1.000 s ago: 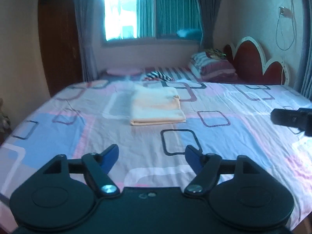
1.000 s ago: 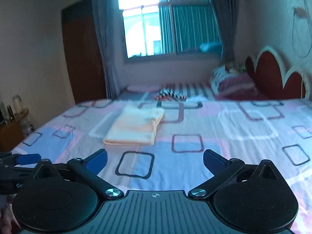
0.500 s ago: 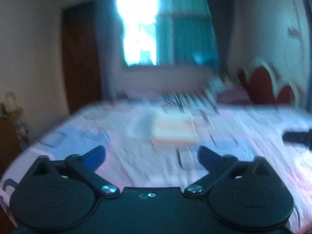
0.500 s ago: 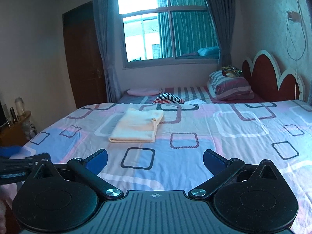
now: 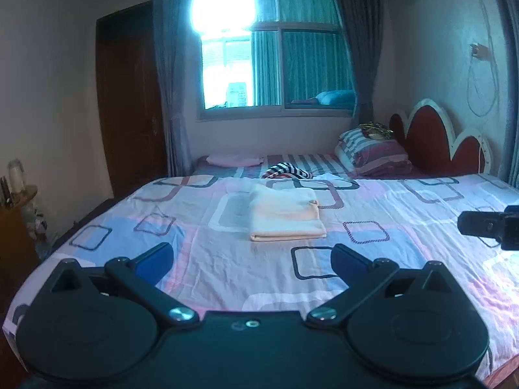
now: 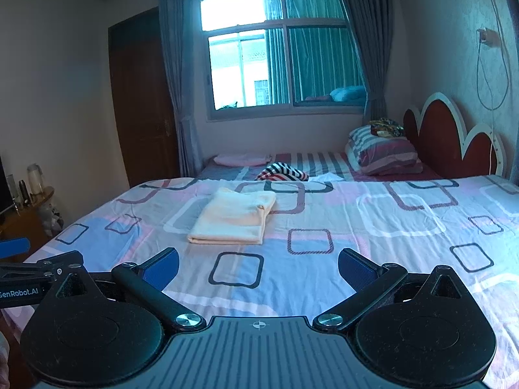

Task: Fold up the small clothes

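A folded pale peach garment lies flat on the patterned bed sheet; it also shows in the right wrist view. My left gripper is open and empty, held above the near part of the bed, well short of the garment. My right gripper is open and empty, also back from the garment. The right gripper's tip shows at the right edge of the left wrist view; the left gripper shows at the left edge of the right wrist view.
A striped cloth and a pink pillow lie at the far side of the bed. Stacked pillows rest by the red headboard. A wooden side table with bottles stands left. A window is behind.
Both grippers have drawn back and risen from the bed, so the folded garment looks farther away. The left gripper's jaws have opened wider.
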`<state>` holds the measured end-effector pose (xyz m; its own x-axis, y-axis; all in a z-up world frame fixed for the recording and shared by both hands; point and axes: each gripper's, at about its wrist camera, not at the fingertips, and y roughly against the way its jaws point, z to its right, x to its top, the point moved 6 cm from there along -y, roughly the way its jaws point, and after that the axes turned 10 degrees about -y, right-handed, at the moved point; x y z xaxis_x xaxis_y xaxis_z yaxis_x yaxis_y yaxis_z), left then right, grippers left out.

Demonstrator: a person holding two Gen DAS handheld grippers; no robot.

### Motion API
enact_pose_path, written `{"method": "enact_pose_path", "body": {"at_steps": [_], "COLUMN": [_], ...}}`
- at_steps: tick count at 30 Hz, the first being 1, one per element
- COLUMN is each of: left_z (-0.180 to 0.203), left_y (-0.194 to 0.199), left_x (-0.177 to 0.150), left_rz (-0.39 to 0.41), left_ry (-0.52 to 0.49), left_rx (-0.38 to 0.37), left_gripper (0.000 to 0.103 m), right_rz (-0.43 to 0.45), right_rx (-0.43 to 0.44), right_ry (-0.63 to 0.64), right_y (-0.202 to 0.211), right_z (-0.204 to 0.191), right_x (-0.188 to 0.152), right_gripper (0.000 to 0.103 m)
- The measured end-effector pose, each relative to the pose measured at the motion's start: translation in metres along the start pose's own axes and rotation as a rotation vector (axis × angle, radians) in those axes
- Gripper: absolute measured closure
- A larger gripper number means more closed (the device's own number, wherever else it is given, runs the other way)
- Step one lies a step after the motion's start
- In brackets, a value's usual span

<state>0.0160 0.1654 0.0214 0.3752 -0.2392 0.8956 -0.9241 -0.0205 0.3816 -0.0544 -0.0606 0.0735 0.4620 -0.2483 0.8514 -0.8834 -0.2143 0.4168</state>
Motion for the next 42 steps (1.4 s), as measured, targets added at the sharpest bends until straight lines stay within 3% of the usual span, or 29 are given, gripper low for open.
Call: {"method": "enact_pose_path", "body": {"at_steps": [42], "left_z": [-0.01], "left_y": [0.022], "left_x": [0.011], "left_rz": [0.057], "left_ry": [-0.006], "left_rx": [-0.019], "left_gripper": [0.0], "right_rz": [0.037], "right_rx": [0.003], "right_ry": [0.042], "right_y": [0.022], "right_z": [-0.005], "right_x": [0.003], "right_gripper": [0.0]}}
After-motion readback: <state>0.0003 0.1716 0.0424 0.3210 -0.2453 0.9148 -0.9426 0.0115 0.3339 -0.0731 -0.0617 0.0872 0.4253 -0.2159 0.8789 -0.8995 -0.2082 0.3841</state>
